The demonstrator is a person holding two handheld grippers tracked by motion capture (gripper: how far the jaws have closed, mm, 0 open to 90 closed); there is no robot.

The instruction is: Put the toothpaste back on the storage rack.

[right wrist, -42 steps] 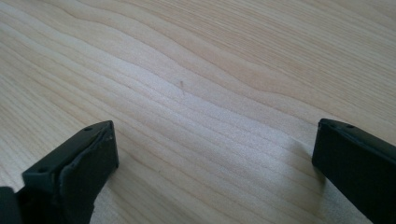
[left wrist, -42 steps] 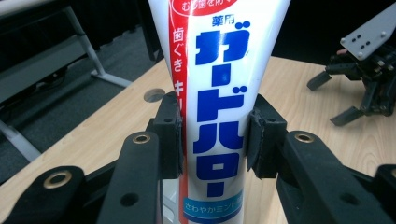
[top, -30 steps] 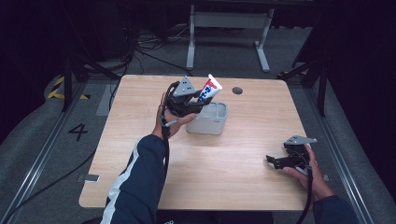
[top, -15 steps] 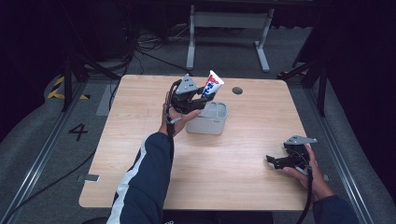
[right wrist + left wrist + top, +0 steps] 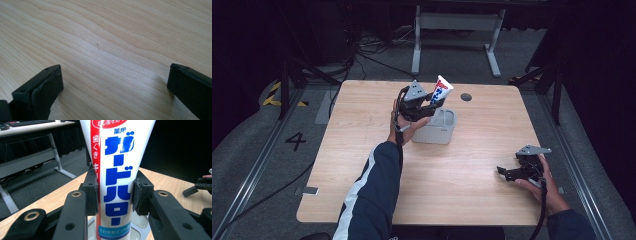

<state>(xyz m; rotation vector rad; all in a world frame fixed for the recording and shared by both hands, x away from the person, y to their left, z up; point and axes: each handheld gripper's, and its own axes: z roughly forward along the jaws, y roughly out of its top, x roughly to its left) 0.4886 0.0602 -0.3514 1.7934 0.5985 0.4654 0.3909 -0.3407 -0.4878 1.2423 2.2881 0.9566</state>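
A white toothpaste tube [image 5: 441, 92] with red and blue print stands upright in my left gripper [image 5: 428, 102], just above the left end of a grey plastic holder [image 5: 439, 128] at the table's middle. In the left gripper view both pads press on the toothpaste tube [image 5: 116, 185], whose lower end hangs over the grey holder [image 5: 140, 228]. My left gripper [image 5: 114, 192] is shut on it. My right gripper [image 5: 505, 172] rests low over the bare wood near the table's right front, pointing left. In the right gripper view my right gripper [image 5: 113, 86] stands open with nothing between its jaws.
The wooden table [image 5: 362, 125] has a round cable hole [image 5: 466, 96] at its far edge. A metal frame stand [image 5: 454, 30] and cables lie on the floor behind. A floor mark "4" [image 5: 295, 141] is at the left.
My left gripper has carried the toothpaste tube a little down and toward the grey holder. The right gripper has kept still.
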